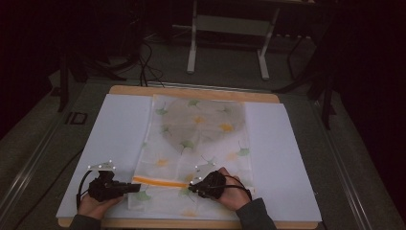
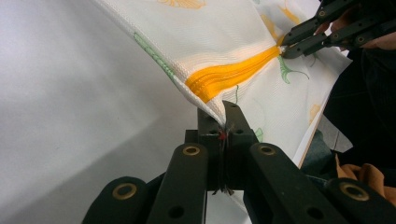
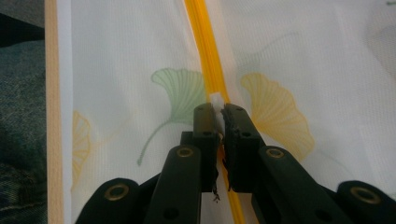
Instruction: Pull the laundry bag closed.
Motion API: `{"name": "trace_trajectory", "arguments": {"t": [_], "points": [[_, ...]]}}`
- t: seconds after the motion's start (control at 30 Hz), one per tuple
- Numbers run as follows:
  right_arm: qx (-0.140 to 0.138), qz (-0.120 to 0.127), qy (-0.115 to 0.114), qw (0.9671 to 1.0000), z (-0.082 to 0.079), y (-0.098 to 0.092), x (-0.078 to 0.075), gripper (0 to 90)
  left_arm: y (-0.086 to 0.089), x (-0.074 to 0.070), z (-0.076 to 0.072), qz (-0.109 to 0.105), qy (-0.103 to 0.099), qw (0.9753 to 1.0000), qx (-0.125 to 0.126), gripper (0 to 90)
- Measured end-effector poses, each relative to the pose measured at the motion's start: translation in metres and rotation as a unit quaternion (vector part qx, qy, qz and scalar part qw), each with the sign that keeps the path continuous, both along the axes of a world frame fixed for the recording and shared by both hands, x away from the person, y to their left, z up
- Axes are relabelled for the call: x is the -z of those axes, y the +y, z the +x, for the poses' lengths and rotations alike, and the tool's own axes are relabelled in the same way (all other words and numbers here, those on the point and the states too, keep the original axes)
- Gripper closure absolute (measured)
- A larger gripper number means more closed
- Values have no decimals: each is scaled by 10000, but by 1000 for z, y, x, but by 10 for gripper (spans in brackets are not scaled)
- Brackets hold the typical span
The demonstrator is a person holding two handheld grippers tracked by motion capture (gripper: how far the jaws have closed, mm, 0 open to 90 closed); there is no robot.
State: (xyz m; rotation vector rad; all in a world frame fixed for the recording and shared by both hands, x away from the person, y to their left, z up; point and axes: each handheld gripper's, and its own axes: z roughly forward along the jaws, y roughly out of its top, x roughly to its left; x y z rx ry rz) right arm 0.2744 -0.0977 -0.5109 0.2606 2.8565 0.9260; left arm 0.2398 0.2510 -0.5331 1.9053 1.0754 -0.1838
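The bag (image 1: 196, 143) (white mesh printed with green and yellow leaves) lies flat on the white sheet (image 1: 282, 153) covering the table (image 1: 191, 92), with its orange zipper (image 1: 160, 181) running across the near end, between the two grippers. The left gripper (image 1: 136, 187) has its jaws pressed together on the bag's corner just at the end of the zipper; in the left gripper view (image 2: 223, 122) the mesh is pulled up into a peak between the jaw tips, and the zipper (image 2: 233, 74) stretches away from them toward the right gripper (image 2: 284, 50). The right gripper (image 1: 192, 186) sits over the zipper farther along, its jaws nearly closed on the small white zipper pull (image 3: 216, 101), which stands between the tips in the right gripper view (image 3: 218, 116). There the zipper (image 3: 205, 46) runs straight ahead from the jaws, with a green leaf to one side and a yellow one to the other.
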Motion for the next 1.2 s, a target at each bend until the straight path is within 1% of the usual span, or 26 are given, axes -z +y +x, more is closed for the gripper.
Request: {"name": "trace_trajectory", "arguments": {"t": [0.2,0.6,0.9,0.97,1.03,1.2], "points": [[42,26,-11,10000,0,-6,0,843,0,0,0,-1,3,10000,2,887],[176,-56,-5,9998,0,-22,-1,843,1,0,0,2,-2,10000,-28,887],[237,-42,2,9997,0,-30,0,843,1,0,0,4,-2,10000,-22,887],[264,-70,-20,9996,0,-32,-1,843,1,0,0,1,0,10000,-21,887],[284,-48,-35,9996,0,-35,-1,843,1,0,0,-3,-1,10000,-22,887],[339,-61,-8,9994,0,-40,1,843,1,0,0,4,-2,10000,-22,887]]}}
